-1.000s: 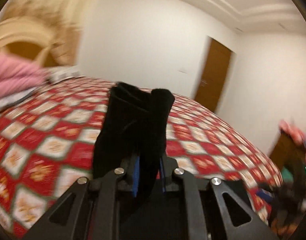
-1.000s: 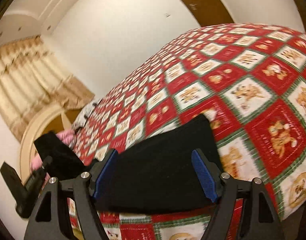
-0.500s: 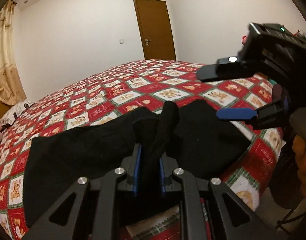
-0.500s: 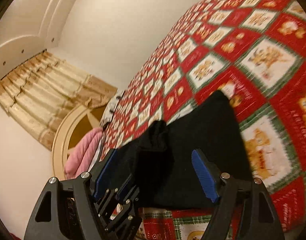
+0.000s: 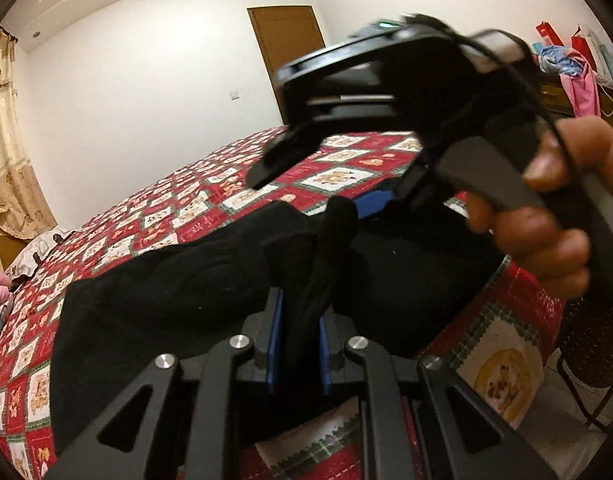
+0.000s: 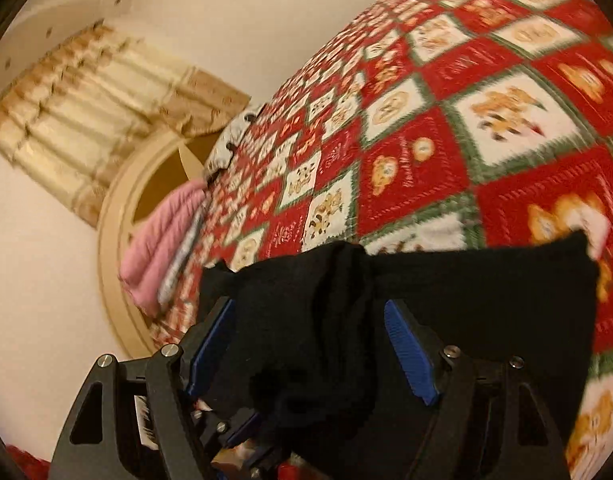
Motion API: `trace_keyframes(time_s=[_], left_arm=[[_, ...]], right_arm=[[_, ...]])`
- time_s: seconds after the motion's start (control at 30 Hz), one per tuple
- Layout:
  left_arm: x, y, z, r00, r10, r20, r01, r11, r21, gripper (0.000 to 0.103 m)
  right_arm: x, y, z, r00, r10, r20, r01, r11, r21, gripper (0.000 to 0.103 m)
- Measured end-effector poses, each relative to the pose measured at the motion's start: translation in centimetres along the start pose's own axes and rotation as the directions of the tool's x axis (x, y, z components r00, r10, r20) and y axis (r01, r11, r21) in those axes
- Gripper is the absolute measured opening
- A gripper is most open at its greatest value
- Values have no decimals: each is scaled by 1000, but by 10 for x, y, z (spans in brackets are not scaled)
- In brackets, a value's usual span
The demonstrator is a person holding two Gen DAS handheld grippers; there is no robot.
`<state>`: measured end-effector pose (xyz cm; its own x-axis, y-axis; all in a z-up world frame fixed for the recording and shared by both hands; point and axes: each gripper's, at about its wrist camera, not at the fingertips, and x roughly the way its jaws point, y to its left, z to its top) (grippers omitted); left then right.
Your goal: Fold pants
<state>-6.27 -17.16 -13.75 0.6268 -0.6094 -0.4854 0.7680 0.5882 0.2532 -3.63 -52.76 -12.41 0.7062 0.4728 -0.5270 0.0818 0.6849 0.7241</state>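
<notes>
Black pants point(image 5: 158, 296) lie across the near edge of the bed with its red patchwork quilt point(image 5: 210, 216). My left gripper point(image 5: 299, 320) is shut on a bunched fold of the pants, which sticks up between its blue pads. My right gripper point(image 6: 310, 344) is open, its blue pads point(image 6: 406, 350) on either side of that raised bunch of the pants point(image 6: 486, 304). In the left wrist view the right gripper point(image 5: 386, 92) and the hand holding it fill the upper right, right above the fold. The left gripper's tips point(image 6: 242, 428) show low in the right wrist view.
Pink bedding point(image 6: 162, 240) and a round cream headboard point(image 6: 114, 216) are at the bed's head. A brown door point(image 5: 290, 44) is in the far wall. Bags and clothes point(image 5: 574, 76) sit on furniture at the right. A dark chair point(image 5: 590, 360) stands by the bed corner.
The left gripper swung the held fold over and down onto the pants at the bed edge. The right gripper moved in close, its open pads now around the raised bunch.
</notes>
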Motion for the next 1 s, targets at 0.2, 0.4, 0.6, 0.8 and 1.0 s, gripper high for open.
trace_keyframes(time_s=[0.2, 0.4, 0.6, 0.8, 1.0], left_arm=[[-1, -4, 2, 1000, 22, 2, -22, 999, 23, 17], [-10, -5, 16, 1000, -17, 15, 17, 1000, 2, 17], [-27, -33, 39, 992, -98, 85, 93, 994, 57, 17], [-12, -66, 42, 980, -191, 51, 186, 979, 89, 17], [5, -73, 29, 976, -216, -17, 217, 973, 78, 25]], right_arm=[[18, 26, -7, 987, -159, 7, 157, 964, -216, 31], [-21, 27, -4, 993, -93, 77, 106, 977, -185, 24], [-73, 28, -5, 978, -158, 136, 185, 959, -217, 23], [-86, -9, -17, 949, -281, 143, 303, 937, -172, 23], [-74, -41, -26, 951, -281, 129, 297, 946, -130, 27]])
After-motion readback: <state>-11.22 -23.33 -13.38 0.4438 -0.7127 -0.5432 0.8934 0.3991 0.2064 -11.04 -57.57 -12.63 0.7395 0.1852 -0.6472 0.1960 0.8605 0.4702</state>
